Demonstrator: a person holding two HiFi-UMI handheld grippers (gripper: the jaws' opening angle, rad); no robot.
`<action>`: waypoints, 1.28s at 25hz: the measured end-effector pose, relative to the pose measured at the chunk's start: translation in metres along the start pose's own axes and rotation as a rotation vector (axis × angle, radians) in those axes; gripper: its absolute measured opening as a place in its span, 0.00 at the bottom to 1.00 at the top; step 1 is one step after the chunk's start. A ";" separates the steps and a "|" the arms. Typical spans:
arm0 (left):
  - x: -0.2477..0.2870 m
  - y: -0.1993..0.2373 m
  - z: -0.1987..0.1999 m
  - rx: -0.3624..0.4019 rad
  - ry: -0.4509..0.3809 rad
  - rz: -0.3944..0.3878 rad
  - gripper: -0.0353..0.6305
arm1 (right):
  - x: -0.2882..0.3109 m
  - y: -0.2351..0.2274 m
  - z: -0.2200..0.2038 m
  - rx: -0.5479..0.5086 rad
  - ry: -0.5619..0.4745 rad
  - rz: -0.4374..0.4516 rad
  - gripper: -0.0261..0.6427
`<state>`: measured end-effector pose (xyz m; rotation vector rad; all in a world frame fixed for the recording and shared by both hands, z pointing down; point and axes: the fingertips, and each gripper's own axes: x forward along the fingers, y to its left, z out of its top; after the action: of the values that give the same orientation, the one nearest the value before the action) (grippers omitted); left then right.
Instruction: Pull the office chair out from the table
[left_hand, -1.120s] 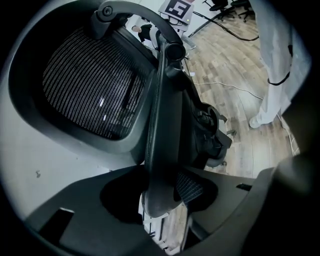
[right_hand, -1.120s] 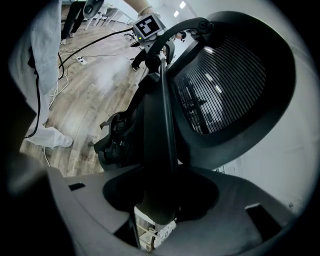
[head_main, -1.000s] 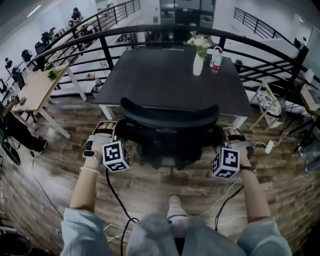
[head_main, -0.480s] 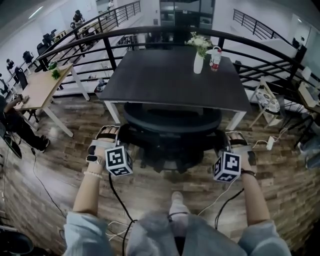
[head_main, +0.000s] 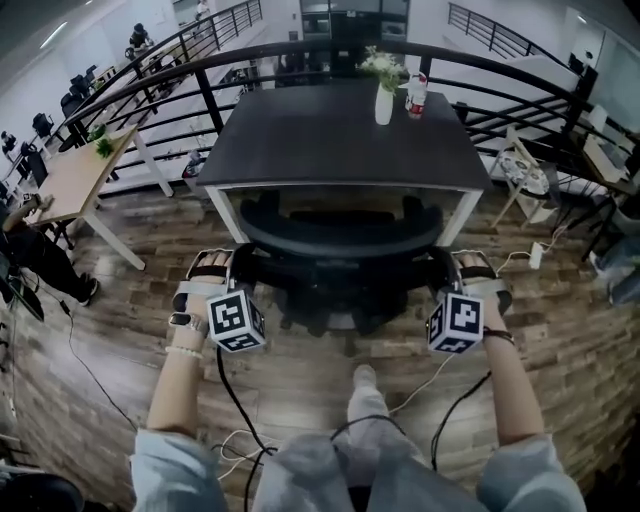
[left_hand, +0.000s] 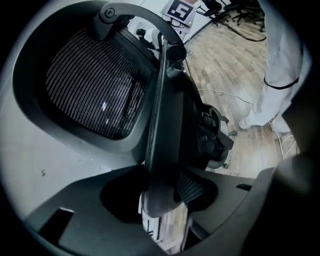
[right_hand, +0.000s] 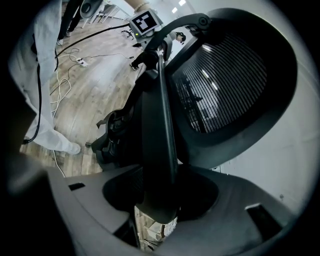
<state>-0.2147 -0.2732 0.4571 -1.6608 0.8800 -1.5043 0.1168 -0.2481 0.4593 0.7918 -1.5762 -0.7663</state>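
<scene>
Since a moment ago the office chair (head_main: 340, 245) is farther out toward you, and both your hands have come back with it. Its curved back now sits clear of the near edge of the black table (head_main: 340, 140), where before it lay right over that edge. The seat is still partly under the table, between the two white legs. Your left gripper (left_hand: 162, 197) pinches the chair's armrest (left_hand: 161, 125) on your left side, and the dark bar of it runs straight up between the two jaws. Your right gripper (right_hand: 160, 200) pinches the other armrest (right_hand: 161, 130) the same way, with the mesh back of the chair just beside it. Both grippers sit level with each other, one on each side of the chair. Far back on the table stand a white vase (head_main: 384, 103) with flowers and a bottle (head_main: 415, 97), close together. Your shoe (head_main: 365, 378) rests on the wooden floor (head_main: 100, 370) behind the chair
</scene>
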 end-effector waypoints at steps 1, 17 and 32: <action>-0.004 -0.002 0.001 -0.003 -0.004 0.002 0.36 | -0.004 0.002 0.001 0.002 0.005 -0.001 0.31; -0.026 -0.019 0.005 -0.032 0.023 -0.020 0.36 | -0.024 0.021 -0.001 0.020 0.035 0.017 0.31; -0.022 -0.018 0.001 -0.035 0.098 -0.032 0.36 | -0.020 0.019 -0.003 0.007 0.008 0.022 0.31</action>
<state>-0.2156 -0.2449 0.4614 -1.6449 0.9404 -1.6126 0.1205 -0.2209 0.4641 0.7810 -1.5786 -0.7412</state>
